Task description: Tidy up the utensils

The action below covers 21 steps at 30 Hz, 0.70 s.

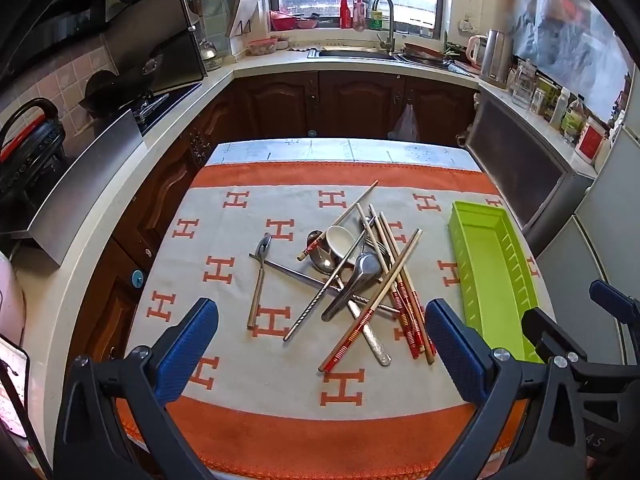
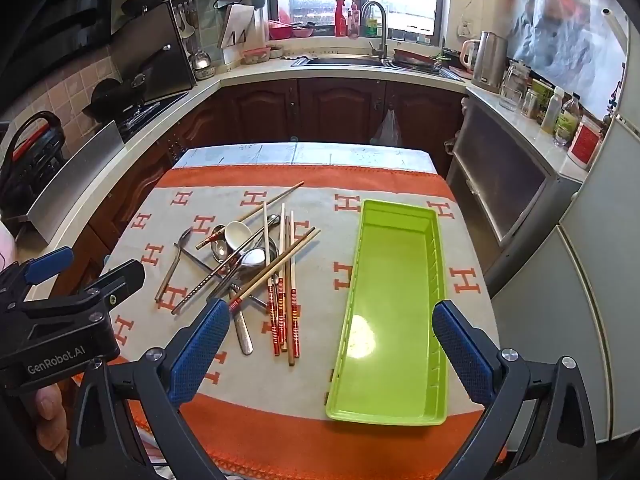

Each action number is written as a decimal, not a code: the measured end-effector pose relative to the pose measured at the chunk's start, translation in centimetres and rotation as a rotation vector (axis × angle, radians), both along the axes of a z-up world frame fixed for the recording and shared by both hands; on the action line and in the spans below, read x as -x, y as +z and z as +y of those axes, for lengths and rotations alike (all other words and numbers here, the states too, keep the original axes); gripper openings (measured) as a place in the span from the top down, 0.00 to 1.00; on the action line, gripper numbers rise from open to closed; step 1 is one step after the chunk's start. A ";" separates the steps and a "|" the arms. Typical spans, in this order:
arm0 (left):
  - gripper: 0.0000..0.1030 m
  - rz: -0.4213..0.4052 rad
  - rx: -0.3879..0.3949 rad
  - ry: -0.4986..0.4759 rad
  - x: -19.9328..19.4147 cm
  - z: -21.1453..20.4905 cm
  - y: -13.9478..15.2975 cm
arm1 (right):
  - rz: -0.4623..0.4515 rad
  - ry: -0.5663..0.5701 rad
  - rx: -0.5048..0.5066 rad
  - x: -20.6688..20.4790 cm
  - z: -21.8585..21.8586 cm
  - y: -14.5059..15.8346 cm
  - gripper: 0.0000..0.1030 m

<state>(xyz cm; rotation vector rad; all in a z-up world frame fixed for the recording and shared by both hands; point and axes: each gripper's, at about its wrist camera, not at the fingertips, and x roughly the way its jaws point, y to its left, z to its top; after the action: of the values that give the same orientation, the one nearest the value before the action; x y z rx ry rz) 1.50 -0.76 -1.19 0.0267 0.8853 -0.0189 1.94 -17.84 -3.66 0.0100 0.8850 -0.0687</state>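
A pile of utensils (image 1: 352, 272) lies on the orange and cream cloth: several wooden chopsticks with red ends (image 1: 408, 316), metal chopsticks, metal spoons and a white ceramic spoon (image 1: 340, 240). One metal spoon (image 1: 260, 276) lies apart at the pile's left. The pile also shows in the right wrist view (image 2: 256, 264). A lime green tray (image 2: 396, 312) stands empty to the right of the pile and also shows in the left wrist view (image 1: 492, 276). My left gripper (image 1: 320, 344) is open above the near side of the pile. My right gripper (image 2: 332, 344) is open above the tray's near left edge.
The cloth (image 1: 224, 396) covers a small table in a kitchen. Wooden cabinets (image 1: 352, 100) and a sink counter stand behind it, a stove counter (image 1: 96, 168) at the left, a grey cabinet (image 2: 512, 192) and fridge at the right.
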 end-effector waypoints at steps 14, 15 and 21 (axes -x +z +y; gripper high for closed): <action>0.01 0.008 0.000 0.008 -0.2 0.2 -0.1 | -0.003 0.001 -0.017 1.2 0.6 0.1 0.00; 0.01 0.009 -0.001 0.009 -0.2 0.3 -0.1 | -0.003 0.002 -0.017 1.1 0.6 0.0 0.00; 0.01 0.014 -0.001 0.010 -0.1 0.3 -0.1 | -0.005 0.001 -0.014 1.2 0.6 -0.1 0.00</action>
<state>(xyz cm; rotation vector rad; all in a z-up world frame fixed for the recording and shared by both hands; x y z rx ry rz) 1.61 -0.44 -1.32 0.0233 0.8992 -0.0093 0.71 -17.24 -3.81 0.0226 0.8808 -0.0618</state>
